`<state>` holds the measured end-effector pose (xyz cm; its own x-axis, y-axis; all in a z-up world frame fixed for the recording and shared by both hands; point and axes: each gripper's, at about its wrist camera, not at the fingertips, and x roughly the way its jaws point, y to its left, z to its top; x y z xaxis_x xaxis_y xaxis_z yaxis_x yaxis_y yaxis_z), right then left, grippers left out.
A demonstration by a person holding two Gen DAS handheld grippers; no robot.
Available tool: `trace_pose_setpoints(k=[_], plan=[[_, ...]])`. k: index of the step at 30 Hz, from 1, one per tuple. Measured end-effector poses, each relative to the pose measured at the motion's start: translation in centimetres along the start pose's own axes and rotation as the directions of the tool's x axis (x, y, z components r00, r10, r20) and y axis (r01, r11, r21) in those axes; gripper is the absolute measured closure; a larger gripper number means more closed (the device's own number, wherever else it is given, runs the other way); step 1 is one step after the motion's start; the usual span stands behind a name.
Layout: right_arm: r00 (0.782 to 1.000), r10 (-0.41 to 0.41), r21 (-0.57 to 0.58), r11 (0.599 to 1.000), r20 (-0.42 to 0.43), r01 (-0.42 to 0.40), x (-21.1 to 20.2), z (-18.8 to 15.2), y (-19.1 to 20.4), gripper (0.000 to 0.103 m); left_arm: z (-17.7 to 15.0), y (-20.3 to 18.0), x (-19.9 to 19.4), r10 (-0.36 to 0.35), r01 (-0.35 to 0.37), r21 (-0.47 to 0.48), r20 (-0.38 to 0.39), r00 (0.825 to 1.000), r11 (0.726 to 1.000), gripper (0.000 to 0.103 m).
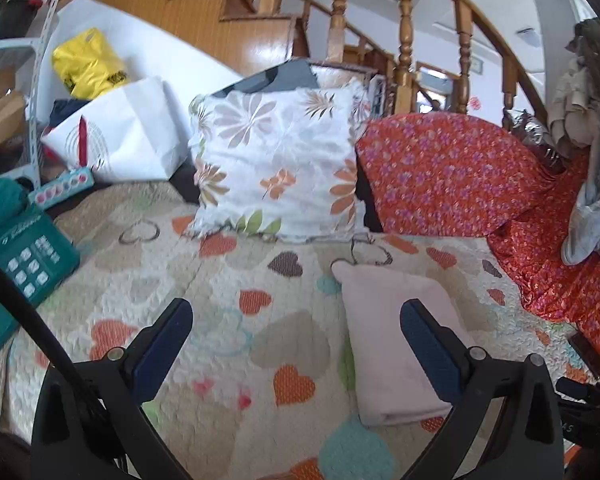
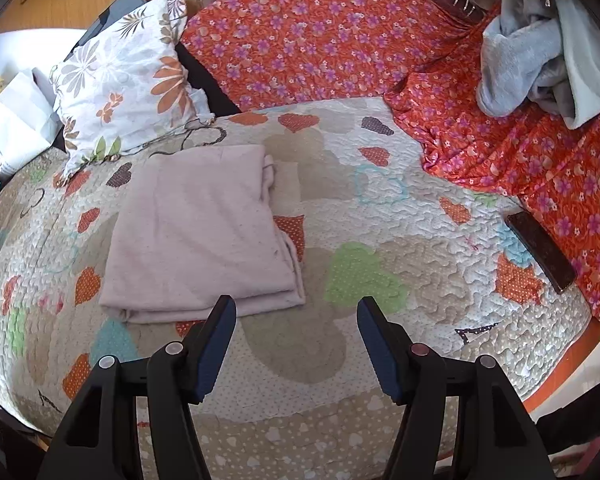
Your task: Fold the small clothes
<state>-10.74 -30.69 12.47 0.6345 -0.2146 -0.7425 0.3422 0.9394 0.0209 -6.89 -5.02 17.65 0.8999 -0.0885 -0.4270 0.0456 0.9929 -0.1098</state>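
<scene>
A pale pink garment (image 2: 204, 232) lies folded into a flat rectangle on the heart-patterned quilt (image 2: 400, 240). In the left wrist view the same pink garment (image 1: 384, 340) lies just beyond and partly behind the right finger. My left gripper (image 1: 296, 312) is open, nothing between its blue pads, hovering over the quilt (image 1: 220, 300) left of the garment. My right gripper (image 2: 296, 312) is open too and holds nothing; it hangs just in front of the garment's near right corner.
A floral cushion (image 1: 276, 160) and an orange flowered cover (image 2: 320, 36) stand behind. A heap of grey-blue clothes (image 2: 532, 64) lies at the right. A dark phone (image 2: 540, 252) rests on the quilt's right edge. Teal boxes (image 1: 28, 264), a white bag (image 1: 128, 132) and a yellow bag (image 1: 88, 64) crowd the left.
</scene>
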Motion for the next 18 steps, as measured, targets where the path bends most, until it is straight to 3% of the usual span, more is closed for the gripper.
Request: trace_pose_setpoints(k=[6,18], plan=[[1.0,0.004,-0.002,1.0,0.0,-0.004,1.3,0.5,-0.4,0.032,-1.6,-1.3,-0.1,0.052,-0.05,0.041,-0.039,0.998,0.998,0.0],[0.996,-0.043,-0.056,0.997,0.073,0.047,5.9,0.4,-1.0,0.029,-6.2,-0.9,6.3,0.113,-0.084,0.152,-0.189,0.976,0.985,0.0]])
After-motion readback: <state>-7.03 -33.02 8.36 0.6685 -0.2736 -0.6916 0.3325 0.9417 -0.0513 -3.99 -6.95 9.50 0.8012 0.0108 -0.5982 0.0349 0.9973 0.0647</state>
